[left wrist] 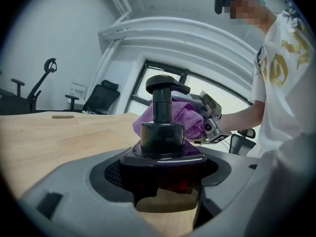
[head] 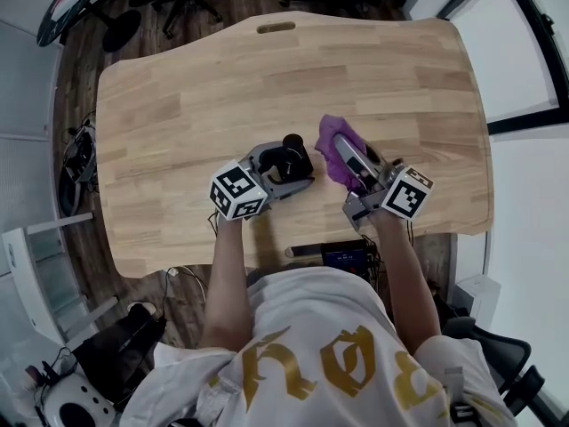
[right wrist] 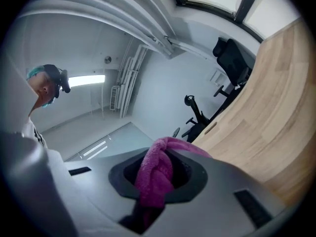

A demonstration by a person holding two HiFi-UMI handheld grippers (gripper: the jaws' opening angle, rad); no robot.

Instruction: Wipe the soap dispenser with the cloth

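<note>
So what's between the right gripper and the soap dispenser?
The purple cloth, clamped in the right gripper, sits bunched between it and the soap dispenser. The left gripper view shows this best.

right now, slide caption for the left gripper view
Left gripper clamps the dark soap dispenser; right gripper holds a purple cloth just behind it.

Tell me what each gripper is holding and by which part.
Left gripper holds the dispenser by its lower body. Right gripper holds the cloth by a bunched fold.

Pale wooden table (head: 178,105) with far-edge slot (head: 276,27)
</note>
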